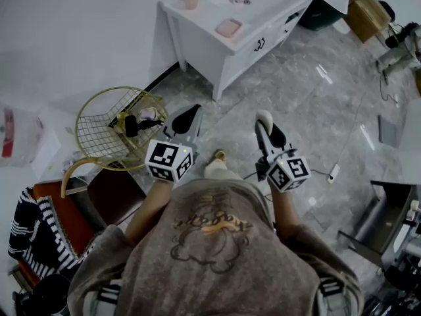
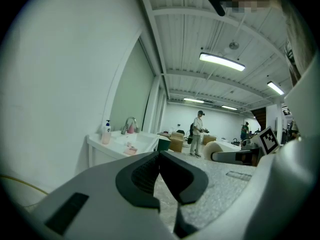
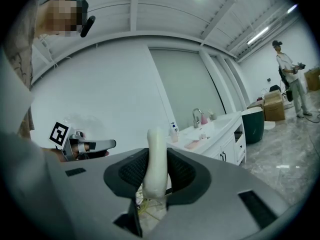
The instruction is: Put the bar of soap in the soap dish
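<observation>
My right gripper [image 1: 265, 125] is shut on a cream bar of soap [image 1: 263, 117], which stands on edge between the pads [image 3: 156, 149]. My left gripper [image 1: 189, 118] is shut with nothing in it, its tips touching [image 2: 159, 156]. Both point level toward a white vanity [image 1: 197, 41] some way ahead. A pink soap dish [image 1: 229, 27] lies on the vanity top near its front edge. It also shows small and far in the left gripper view as the dish [image 2: 131, 149], and in the right gripper view as the dish [image 3: 192, 144].
A gold wire basket [image 1: 112, 127] stands at my left, beside a chair with striped cloth [image 1: 36, 226]. A pump bottle [image 2: 106, 132] and a tap [image 3: 197, 116] are on the vanity. A green bin [image 3: 255, 125], boxes and two other people [image 2: 198, 139] are beyond. A cable and plug [image 1: 333, 172] lie on the floor.
</observation>
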Demonstrator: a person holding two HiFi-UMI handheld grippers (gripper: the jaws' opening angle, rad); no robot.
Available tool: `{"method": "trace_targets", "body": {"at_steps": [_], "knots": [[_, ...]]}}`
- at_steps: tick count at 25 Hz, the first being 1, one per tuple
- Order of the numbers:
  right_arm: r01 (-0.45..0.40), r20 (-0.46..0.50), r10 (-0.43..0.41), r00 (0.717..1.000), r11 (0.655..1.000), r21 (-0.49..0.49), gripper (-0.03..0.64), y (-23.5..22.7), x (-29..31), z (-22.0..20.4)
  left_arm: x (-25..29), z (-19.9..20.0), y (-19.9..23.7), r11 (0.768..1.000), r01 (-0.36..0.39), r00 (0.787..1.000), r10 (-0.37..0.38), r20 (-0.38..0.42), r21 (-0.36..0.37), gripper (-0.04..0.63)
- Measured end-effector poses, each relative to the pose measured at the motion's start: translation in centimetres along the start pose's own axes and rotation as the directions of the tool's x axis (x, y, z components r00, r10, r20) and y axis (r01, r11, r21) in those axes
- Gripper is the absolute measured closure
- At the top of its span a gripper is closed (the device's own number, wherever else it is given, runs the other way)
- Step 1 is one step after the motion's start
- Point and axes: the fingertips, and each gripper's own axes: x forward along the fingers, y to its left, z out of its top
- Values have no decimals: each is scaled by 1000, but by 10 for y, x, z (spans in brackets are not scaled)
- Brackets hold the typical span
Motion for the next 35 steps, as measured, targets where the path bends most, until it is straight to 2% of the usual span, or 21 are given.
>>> {"method": "trace_targets", "body": {"at_steps": [9,21,35], "knots": [[-47,-4,47,999,999,-12,505,-60,52,31,76,17,11,999,-32,999,32,14,0,591],[-97,-27,97,995,995,1,505,-89,103,39,114,24,41,996,-90,995,91,31,-19,591],[-68,-31,68,997,998,6,506,-137,169,48,198,36,83,999,-48,998,48,36,-19,591]]}}
